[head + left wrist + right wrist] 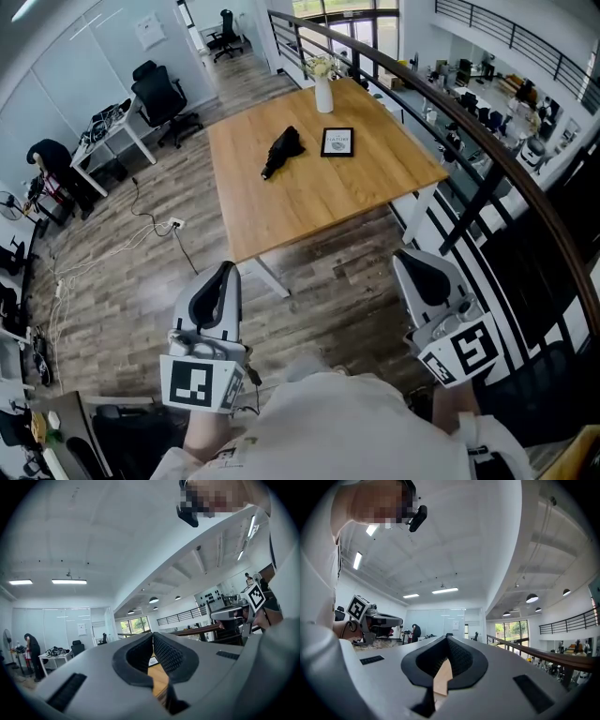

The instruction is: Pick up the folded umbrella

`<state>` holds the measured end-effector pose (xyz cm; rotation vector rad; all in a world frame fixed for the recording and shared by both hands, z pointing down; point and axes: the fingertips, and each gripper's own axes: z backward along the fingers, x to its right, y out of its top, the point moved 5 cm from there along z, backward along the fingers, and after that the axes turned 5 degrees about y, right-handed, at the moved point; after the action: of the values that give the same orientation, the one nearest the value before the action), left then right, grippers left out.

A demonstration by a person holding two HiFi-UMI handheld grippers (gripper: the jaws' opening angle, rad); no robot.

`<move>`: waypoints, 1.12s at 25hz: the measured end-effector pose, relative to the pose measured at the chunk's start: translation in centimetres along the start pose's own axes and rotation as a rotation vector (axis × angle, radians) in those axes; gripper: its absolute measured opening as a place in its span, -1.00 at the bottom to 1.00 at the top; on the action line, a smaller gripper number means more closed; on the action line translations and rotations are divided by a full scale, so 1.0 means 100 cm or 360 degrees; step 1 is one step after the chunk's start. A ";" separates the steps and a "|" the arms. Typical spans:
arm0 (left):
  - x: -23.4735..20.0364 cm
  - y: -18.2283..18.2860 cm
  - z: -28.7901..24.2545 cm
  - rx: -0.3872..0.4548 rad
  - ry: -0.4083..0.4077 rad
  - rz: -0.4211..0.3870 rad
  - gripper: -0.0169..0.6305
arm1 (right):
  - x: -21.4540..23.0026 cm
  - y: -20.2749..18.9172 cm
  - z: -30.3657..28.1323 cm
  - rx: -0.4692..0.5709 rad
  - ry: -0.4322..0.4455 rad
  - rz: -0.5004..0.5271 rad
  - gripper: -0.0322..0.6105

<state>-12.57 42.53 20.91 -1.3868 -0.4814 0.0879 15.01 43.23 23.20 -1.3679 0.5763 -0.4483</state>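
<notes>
The folded black umbrella (281, 152) lies on the wooden table (309, 206), towards its far middle, seen only in the head view. Both grippers hang well short of the table's near edge, over the floor. My left gripper (225, 269) is at the lower left, its jaws shut tip to tip with nothing between them (153, 634). My right gripper (406, 256) is at the lower right and its jaws also meet at the tips, empty (447, 637). A sliver of tabletop (159, 679) shows through each gripper's jaw gap.
A framed picture (337, 142) lies just right of the umbrella, and a white vase with flowers (323, 89) stands at the table's far edge. A dark railing (487, 150) runs along the right. Cables (141, 225), office chairs (159, 94) and a desk are on the left.
</notes>
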 end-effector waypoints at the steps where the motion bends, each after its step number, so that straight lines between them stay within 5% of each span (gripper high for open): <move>1: -0.002 0.001 -0.001 0.0034 0.0034 0.0024 -0.89 | 0.002 -0.002 -0.001 -0.0010 0.0000 0.0003 -0.81; 2: -0.005 0.003 -0.002 0.0080 0.0073 0.0056 -0.88 | 0.004 -0.005 -0.003 -0.0022 0.0005 0.0006 -0.81; 4: -0.011 0.006 -0.007 0.0146 0.0120 0.0115 -0.12 | 0.006 -0.010 -0.008 -0.0048 0.0026 0.0005 -0.81; 5: -0.013 0.006 -0.012 0.0151 0.0122 0.0132 -0.05 | 0.008 -0.013 -0.012 -0.0060 0.0035 0.0003 -0.81; 18: -0.035 -0.042 -0.117 0.0008 -0.0004 0.0071 -0.06 | 0.063 -0.055 -0.084 -0.0182 0.0005 -0.0036 -0.81; 28: -0.087 -0.085 -0.267 -0.0108 -0.0122 -0.0013 -0.05 | 0.154 -0.093 -0.194 -0.0281 -0.0115 -0.0081 -0.81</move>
<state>-12.20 13.38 23.95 -1.4515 -0.5579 0.1195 15.31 17.34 28.57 -1.5640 0.5322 -0.3942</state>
